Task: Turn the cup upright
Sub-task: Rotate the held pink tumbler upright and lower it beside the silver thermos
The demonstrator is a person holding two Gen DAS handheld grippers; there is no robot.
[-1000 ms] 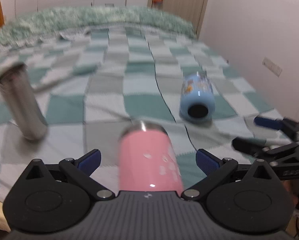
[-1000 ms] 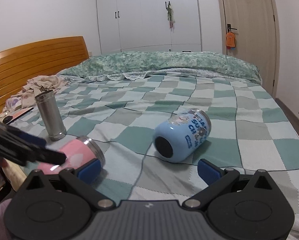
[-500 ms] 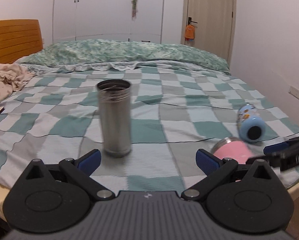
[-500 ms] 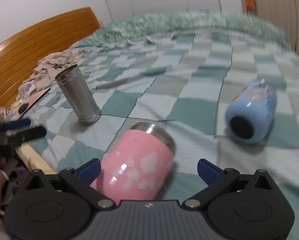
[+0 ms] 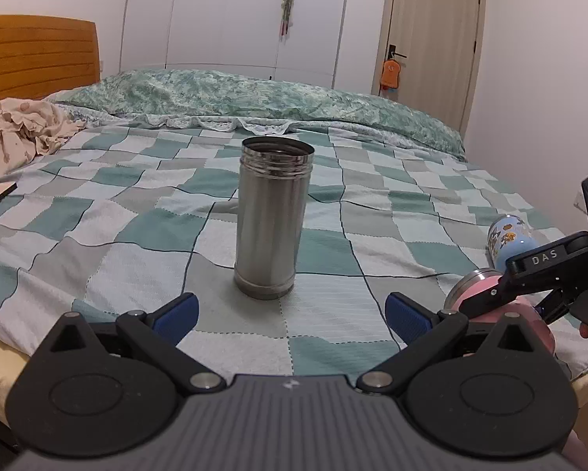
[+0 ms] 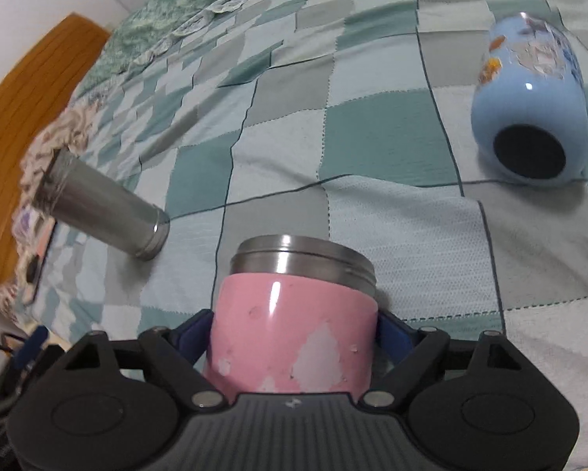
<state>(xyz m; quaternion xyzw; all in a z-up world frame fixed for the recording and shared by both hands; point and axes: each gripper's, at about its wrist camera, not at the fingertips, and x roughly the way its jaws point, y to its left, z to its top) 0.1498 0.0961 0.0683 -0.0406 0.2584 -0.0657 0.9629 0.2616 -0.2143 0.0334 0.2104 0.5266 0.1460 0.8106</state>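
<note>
1. Right gripper [image 6: 292,327]: my two blue-padded fingers [image 6: 193,335] are pressed against opposite sides of the pink cup [image 6: 292,325], pinching it around its body. The cup lies on its side at the near edge of the bed, steel rim pointing away from me.
2. Left gripper [image 5: 290,312]: fingers spread wide, nothing between them, touching nothing. It hangs over the near edge of the checkered blanket [image 5: 156,231], pointing at the steel tumbler [image 5: 272,218].
3. Count of vessels on the bed: three. One pink cup, one steel tumbler, one light blue bottle [image 6: 529,106].
4. Pink cup: glossy pink coating with pale patches, bare threaded steel band at the mouth; squat cylinder.
5. Steel tumbler: brushed metal, tall straight cylinder, threaded top, open mouth up. It stands upright just beyond the left gripper and left of the pink cup.
6. Light blue bottle: shiny, rounded body with cartoon prints, dark round end facing me. It lies on its side farther off to the right, apart from the pink cup.
7. Blanket: soft quilted cloth in teal, grey and white squares, with wrinkles.
8. Farther back: one wooden headboard [image 5: 34,59], slatted, orange-brown.
</note>
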